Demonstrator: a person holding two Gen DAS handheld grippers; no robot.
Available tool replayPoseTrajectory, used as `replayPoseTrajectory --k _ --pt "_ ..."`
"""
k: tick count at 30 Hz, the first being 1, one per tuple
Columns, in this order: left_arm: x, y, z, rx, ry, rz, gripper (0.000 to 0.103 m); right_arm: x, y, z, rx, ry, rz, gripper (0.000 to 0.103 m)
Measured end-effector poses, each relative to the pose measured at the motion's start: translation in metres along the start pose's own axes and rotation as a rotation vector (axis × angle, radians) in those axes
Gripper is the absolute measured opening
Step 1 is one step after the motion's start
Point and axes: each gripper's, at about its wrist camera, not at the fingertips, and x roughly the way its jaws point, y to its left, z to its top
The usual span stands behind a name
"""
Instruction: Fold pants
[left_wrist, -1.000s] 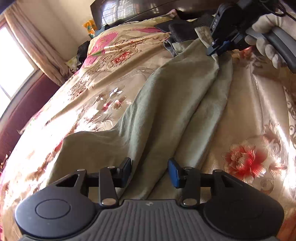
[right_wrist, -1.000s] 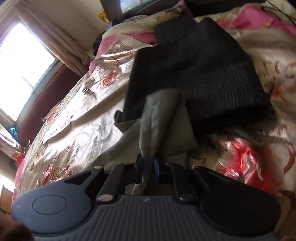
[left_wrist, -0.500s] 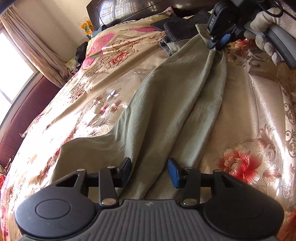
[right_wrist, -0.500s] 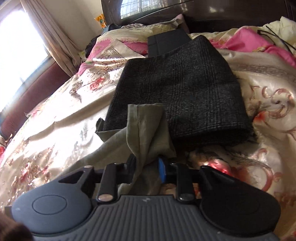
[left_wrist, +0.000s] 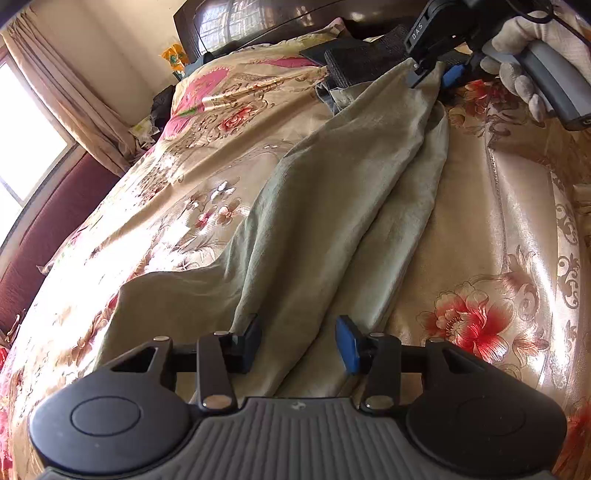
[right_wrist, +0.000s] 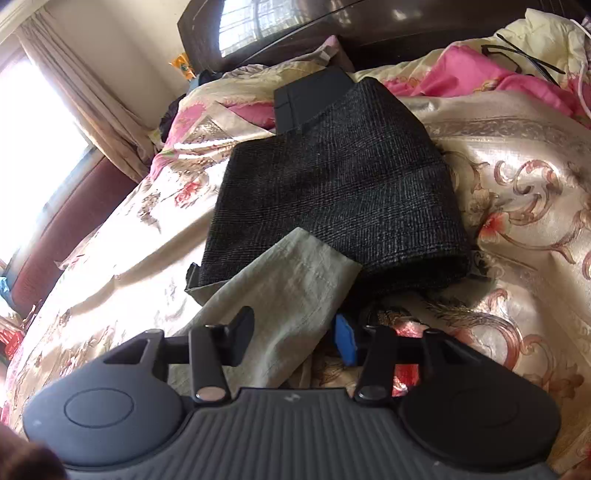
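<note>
Here we are on the floral bedspread (left_wrist: 498, 221), and the olive pants (left_wrist: 332, 206) lie stretched out in a long, slightly rumpled strip between our two tools. The left gripper (left_wrist: 298, 345) sits low over the near end with its jaws apart, cloth running between the pads but not pinched. At the far end the right gripper (right_wrist: 293, 341), held in a gloved hand (left_wrist: 517, 48), also has its jaws apart, straddling the stitched hem (right_wrist: 295, 273) without pressing on it. That hem lies against the edge of a dark folded garment (right_wrist: 332, 192), just touching or overlapping it. We read this as the moment of taking hold at both ends before bringing one end over to the other. To do it well, we want each pair of pads to bite the full thickness of the pants, both layers, and nothing of the slick bedspread beneath. On the right we should take the hem squarely, clear of the dark garment, so that it does not get dragged along. On the left there is a ridge of bunched cloth between the pads, and gripping across it would lock the wrinkle in, so we would rather settle on the flatter part. Then we lift evenly, keep the strip taut, and lay edge onto edge.
</note>
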Motion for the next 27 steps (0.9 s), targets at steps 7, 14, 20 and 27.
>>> replayPoseTrajectory --k 7,14,20,27 --pt "-0.005 0.007 0.000 -0.024 -0.015 -0.003 0.059 -0.024 0.013 0.020 0.009 -0.044 0.111 0.011" --pt "-0.028 0.020 0.007 -0.069 -0.088 0.041 0.059 -0.051 0.084 0.076 0.025 -0.085 0.418 0.010" --pt "-0.029 0.017 0.001 -0.073 -0.092 0.038 0.064 -0.077 0.093 0.080 0.004 -0.125 0.531 0.010" --pt "-0.024 -0.001 -0.006 -0.001 -0.049 0.012 0.064 0.003 0.016 0.005 0.029 0.124 0.190 0.011"
